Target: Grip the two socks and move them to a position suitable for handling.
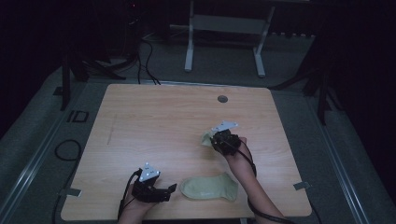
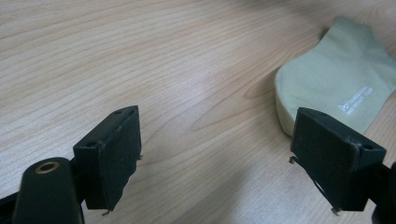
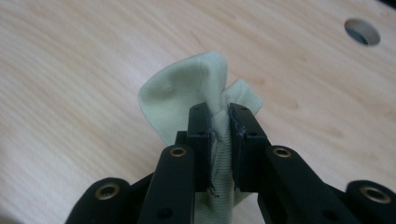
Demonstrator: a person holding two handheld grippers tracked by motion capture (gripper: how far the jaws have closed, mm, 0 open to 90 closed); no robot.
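Note:
Two pale green socks are on a wooden table [image 1: 140, 116]. One sock [image 1: 209, 187] lies flat near the front edge; it also appears at the right of the left gripper view [image 2: 336, 79]. My left gripper [image 1: 169, 191] rests just left of it, jaws open and empty [image 2: 215, 158]. The second sock [image 3: 187, 93] is bunched and lifted off the table, pinched between the jaws of my right gripper [image 3: 219, 126]. In the high view that gripper [image 1: 215, 139] is right of the table's middle, with the second sock [image 1: 207, 138] showing at its left.
A round cable hole [image 1: 222, 99] is in the table near its far edge [image 3: 362, 30]. A white desk frame [image 1: 224, 28] stands on the floor behind the table, and cables [image 1: 65, 149] lie on the floor at the left.

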